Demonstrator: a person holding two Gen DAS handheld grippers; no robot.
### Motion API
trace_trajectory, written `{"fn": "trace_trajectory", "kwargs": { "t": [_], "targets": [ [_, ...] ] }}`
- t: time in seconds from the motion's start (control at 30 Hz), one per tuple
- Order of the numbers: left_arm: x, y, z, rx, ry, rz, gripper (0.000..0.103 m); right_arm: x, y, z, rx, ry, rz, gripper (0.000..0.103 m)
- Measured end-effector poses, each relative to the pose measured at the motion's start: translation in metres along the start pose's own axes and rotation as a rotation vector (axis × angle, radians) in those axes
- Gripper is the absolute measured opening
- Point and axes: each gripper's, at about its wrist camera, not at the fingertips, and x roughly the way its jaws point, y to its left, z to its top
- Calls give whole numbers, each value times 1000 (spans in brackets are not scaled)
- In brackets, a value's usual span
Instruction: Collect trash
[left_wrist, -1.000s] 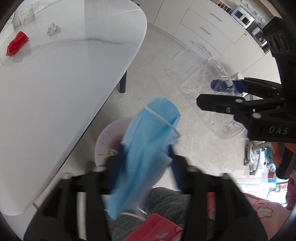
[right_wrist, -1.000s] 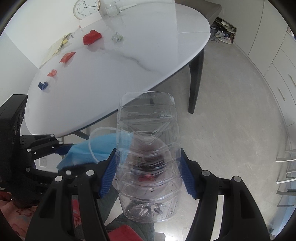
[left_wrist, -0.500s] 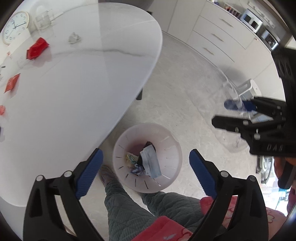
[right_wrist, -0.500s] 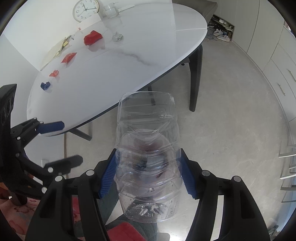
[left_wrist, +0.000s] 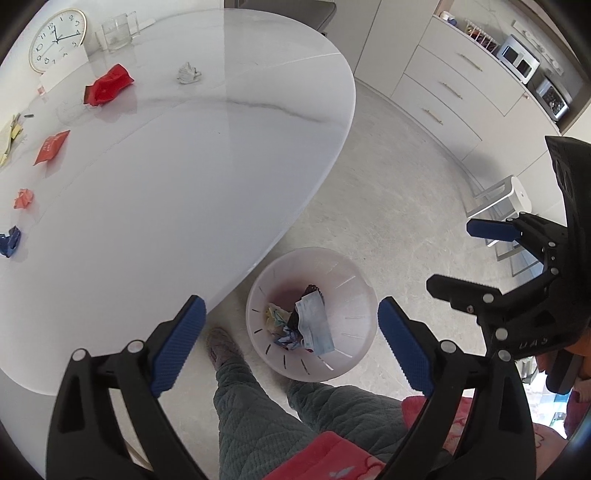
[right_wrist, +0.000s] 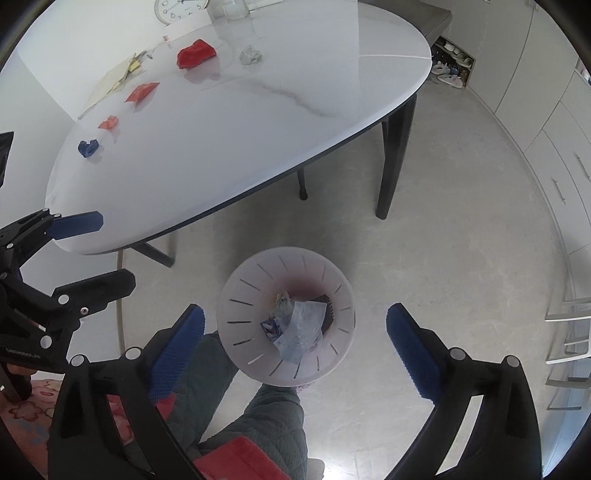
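Note:
A translucent white trash bin (left_wrist: 354, 295) (right_wrist: 251, 284) stands on the floor beside the table, below both grippers. In it lie a blue face mask (left_wrist: 314, 325) (right_wrist: 299, 328) and other scraps; the clear bottle is hard to make out there. My left gripper (left_wrist: 288, 336) is open and empty above the bin. My right gripper (right_wrist: 293, 339) is open and empty above it too. On the white table (left_wrist: 184, 184) lie a red wrapper (left_wrist: 107, 86), a red packet (left_wrist: 51, 147), an orange wad (left_wrist: 24, 197), a blue wad (left_wrist: 11, 240) and a clear crumpled piece (left_wrist: 188, 72).
A wall clock (left_wrist: 57, 38) and a glass container (left_wrist: 118, 31) stand at the table's far end. Papers (right_wrist: 114, 79) lie by them. Cabinets (left_wrist: 443, 88) line the right wall. The person's legs (left_wrist: 258, 413) are next to the bin. Table legs (right_wrist: 395, 158) stand behind it.
The left gripper opened and the mask dropped into the bin. The right gripper then opened and let go of the clear bottle, which is gone from its fingers. Both views now look down on the bin.

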Motion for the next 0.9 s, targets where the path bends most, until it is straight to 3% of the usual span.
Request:
{"fn": "trace_trajectory", "kwargs": {
  "t": [0.9],
  "targets": [
    [-34, 75, 22, -105, -58, 83, 90, 2, 52, 80, -67, -53, 43, 98]
  ]
}}
